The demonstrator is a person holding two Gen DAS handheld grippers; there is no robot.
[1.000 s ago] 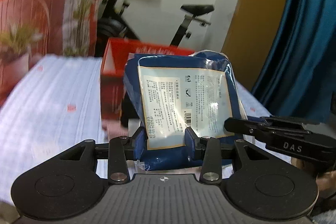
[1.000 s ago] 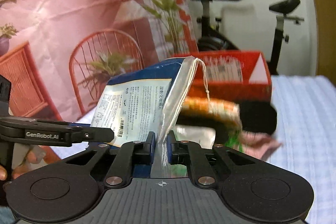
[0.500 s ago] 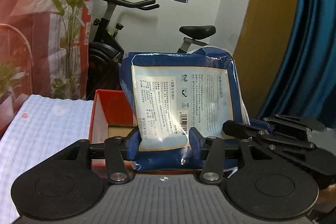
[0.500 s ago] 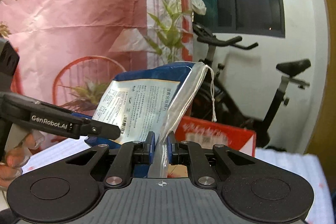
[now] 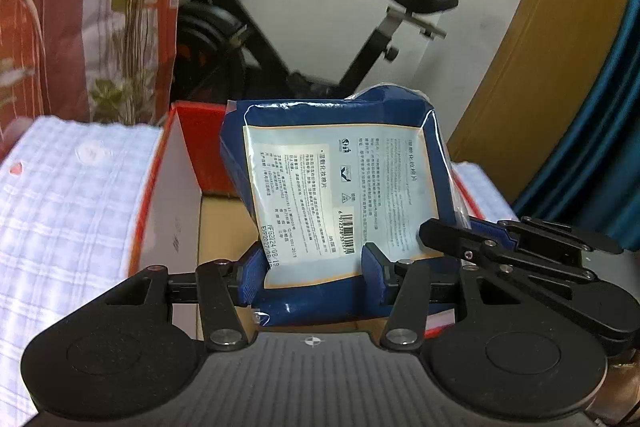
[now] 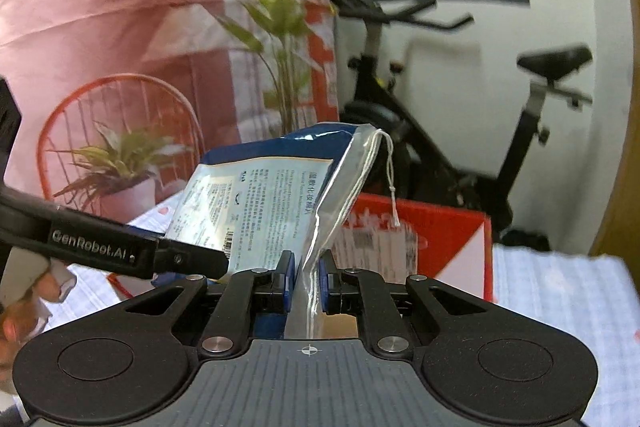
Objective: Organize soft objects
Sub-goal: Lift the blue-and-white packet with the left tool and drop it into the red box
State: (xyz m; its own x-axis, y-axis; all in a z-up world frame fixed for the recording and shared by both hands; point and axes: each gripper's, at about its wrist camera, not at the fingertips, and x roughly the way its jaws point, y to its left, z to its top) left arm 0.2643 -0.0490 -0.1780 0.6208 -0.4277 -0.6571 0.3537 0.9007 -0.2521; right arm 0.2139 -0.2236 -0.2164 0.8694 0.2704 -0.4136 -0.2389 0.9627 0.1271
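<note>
Both grippers had swung the soft blue plastic packet (image 5: 340, 187) from beside the red cardboard box (image 5: 176, 163) to above its opening, left gripper (image 5: 312, 269) grasping its bottom slightly wider than before, right gripper (image 6: 306, 281) clenched on its clear edge.

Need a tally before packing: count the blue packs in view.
1: the blue pack hangs over the open red box, held between both grippers. More could lie hidden in the box behind it.
</note>
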